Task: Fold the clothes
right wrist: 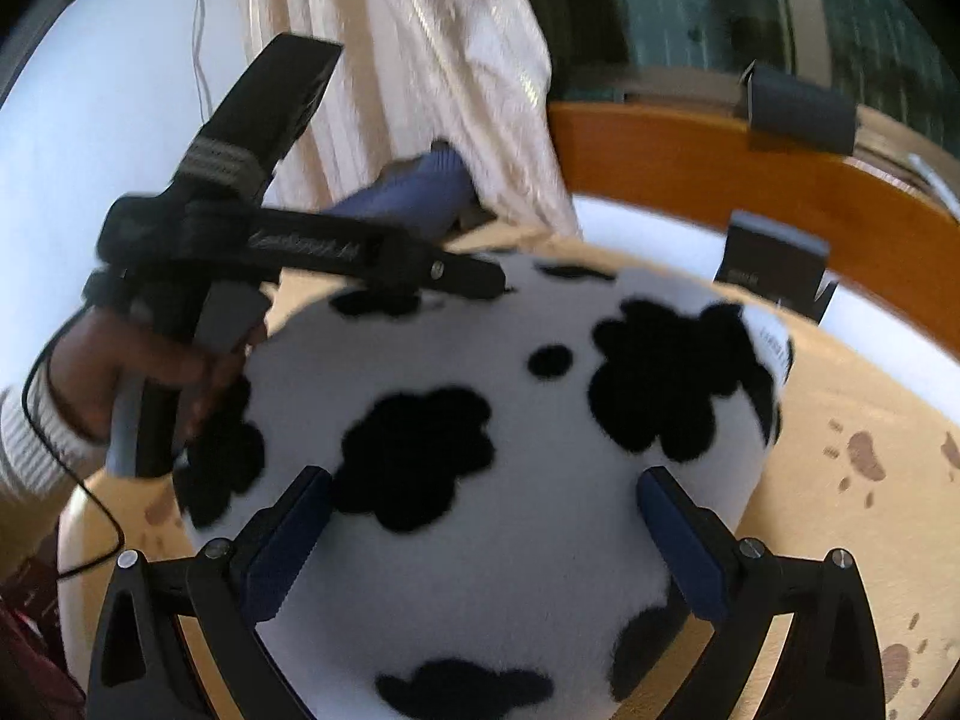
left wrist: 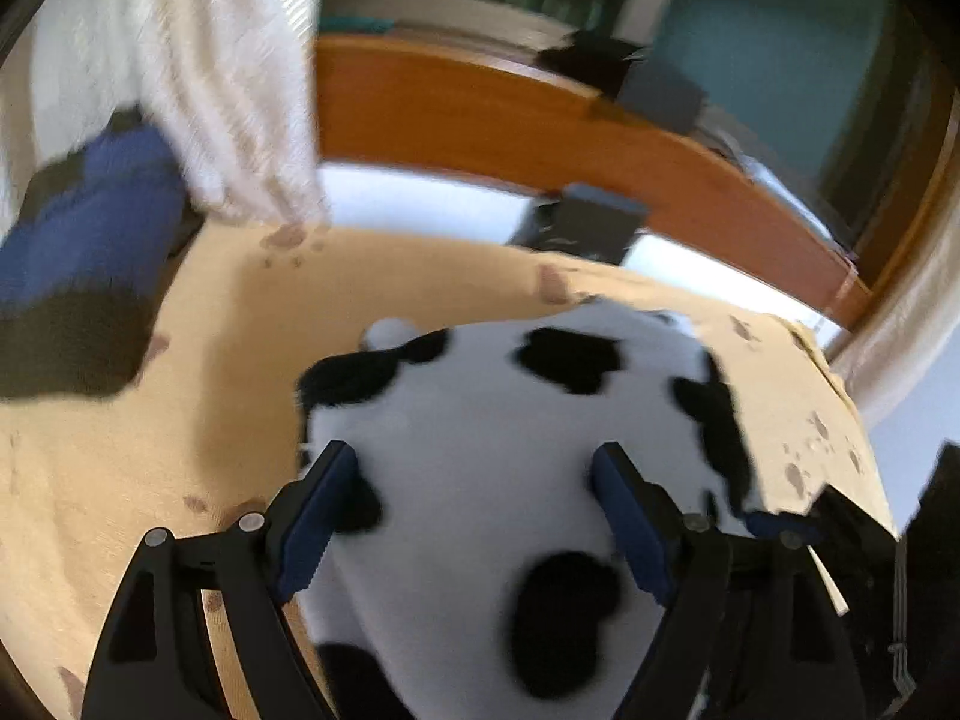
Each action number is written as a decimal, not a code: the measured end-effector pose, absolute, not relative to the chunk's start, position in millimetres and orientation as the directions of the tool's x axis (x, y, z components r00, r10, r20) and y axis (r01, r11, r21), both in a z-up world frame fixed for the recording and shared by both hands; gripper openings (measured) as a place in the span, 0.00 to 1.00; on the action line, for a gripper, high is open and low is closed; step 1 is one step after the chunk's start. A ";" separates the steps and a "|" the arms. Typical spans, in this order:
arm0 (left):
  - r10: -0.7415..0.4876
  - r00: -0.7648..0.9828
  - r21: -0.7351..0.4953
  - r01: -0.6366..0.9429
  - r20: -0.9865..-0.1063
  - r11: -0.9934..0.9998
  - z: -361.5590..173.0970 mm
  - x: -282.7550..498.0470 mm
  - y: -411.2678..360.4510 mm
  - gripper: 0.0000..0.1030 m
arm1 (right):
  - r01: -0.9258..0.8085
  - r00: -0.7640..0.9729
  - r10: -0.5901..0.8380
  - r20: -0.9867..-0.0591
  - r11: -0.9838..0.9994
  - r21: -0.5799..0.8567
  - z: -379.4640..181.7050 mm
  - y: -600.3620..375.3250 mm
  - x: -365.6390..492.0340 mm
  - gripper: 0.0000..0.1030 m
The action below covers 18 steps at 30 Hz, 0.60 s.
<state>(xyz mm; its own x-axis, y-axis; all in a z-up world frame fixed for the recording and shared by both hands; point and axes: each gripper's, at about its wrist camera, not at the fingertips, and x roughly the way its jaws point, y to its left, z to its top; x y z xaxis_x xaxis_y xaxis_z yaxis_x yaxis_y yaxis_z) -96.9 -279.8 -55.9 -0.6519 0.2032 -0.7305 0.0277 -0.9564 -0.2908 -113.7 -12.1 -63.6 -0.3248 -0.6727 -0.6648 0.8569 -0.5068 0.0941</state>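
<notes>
Lying folded on the tan sheet (right wrist: pixel 840 396), cow-print garment (right wrist: pixel 480 360) below both claws. Left gripper (left wrist: pixel 474 504) spread wide, gripping nothing; right gripper (right wrist: pixel 486 534) likewise released. Blue roll (left wrist: pixel 90 228) at ten o'clock.

fuzzy garment (right wrist: pixel 480 396): white with black blotches
bedspread (left wrist: pixel 240 360) under the fuzzy garment: tan with brown paw prints
headboard (left wrist: pixel 480 114) behind the fuzzy garment: orange-brown wood
</notes>
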 end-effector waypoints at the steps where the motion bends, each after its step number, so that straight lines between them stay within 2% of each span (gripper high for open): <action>1: 0.220 -0.645 -0.320 0.041 -0.732 -0.946 -64.8 -95.5 -285.1 0.84 | 0.859 -0.327 -0.667 -0.670 -0.506 0.085 -67.1 -13.5 -112.6 0.99; 6: 0.224 -0.660 -0.344 0.055 -0.717 -0.937 -74.7 -86.7 -289.1 0.85 | 0.854 -0.373 -0.649 -0.663 -0.520 0.028 -77.6 -17.4 -100.5 1.00; 10: 0.245 -0.637 -0.375 0.075 -0.731 -0.924 -77.0 -91.3 -292.6 0.90 | 0.854 -0.374 -0.647 -0.664 -0.520 0.026 -76.3 -15.7 -101.3 1.00; 14: 0.407 -0.598 -0.567 0.098 -0.690 -0.818 -77.0 -87.7 -318.5 0.91 | 0.854 -0.354 -0.652 -0.670 -0.518 0.053 -60.9 -8.5 -104.5 0.99; 18: 0.471 -0.596 -0.659 0.135 -0.651 -0.740 -68.7 -70.5 -346.0 0.94 | 0.797 -0.369 -0.693 -0.619 -0.579 0.173 -34.1 23.6 -121.1 0.99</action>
